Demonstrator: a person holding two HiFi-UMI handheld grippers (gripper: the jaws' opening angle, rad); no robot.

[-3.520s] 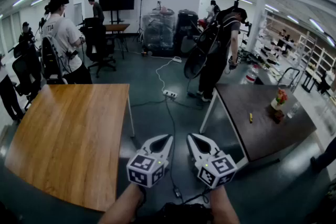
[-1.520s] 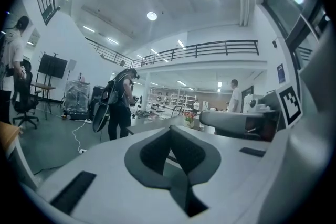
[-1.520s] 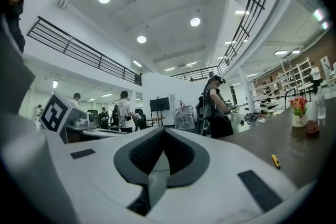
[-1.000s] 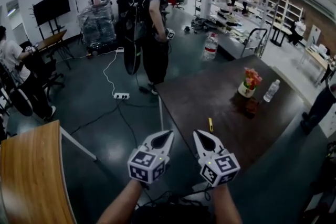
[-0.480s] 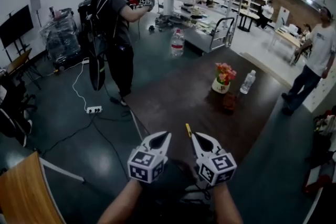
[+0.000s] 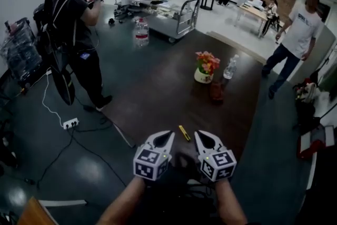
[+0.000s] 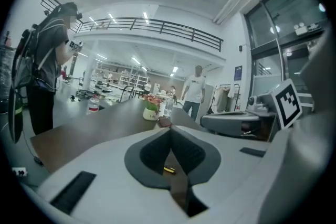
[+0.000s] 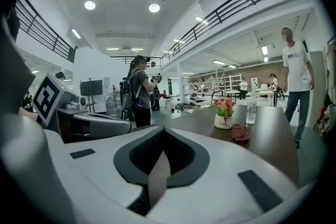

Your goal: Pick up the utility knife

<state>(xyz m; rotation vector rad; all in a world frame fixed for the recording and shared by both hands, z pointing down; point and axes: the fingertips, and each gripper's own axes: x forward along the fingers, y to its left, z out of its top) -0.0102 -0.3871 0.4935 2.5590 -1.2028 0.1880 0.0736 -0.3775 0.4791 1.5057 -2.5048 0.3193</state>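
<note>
Your white, marker-cubed left gripper [image 6: 167, 137] and right gripper [image 6: 200, 136] hang side by side, both clenched on nothing, with the slim yellow utility knife [image 6: 184, 133] lying between their tips near the dark brown tabletop's [image 6: 158, 87] near edge, presumably lined up for approach before either opens.

No text is legible; the print on the flower pot [image 8: 224, 121] is too small to read.

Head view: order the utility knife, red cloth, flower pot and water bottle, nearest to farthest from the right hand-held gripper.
1. Utility knife, just left of the right hand-held gripper.
2. Red cloth, mid-table.
3. Flower pot and water bottle, side by side beyond the cloth: too close to call.
</note>
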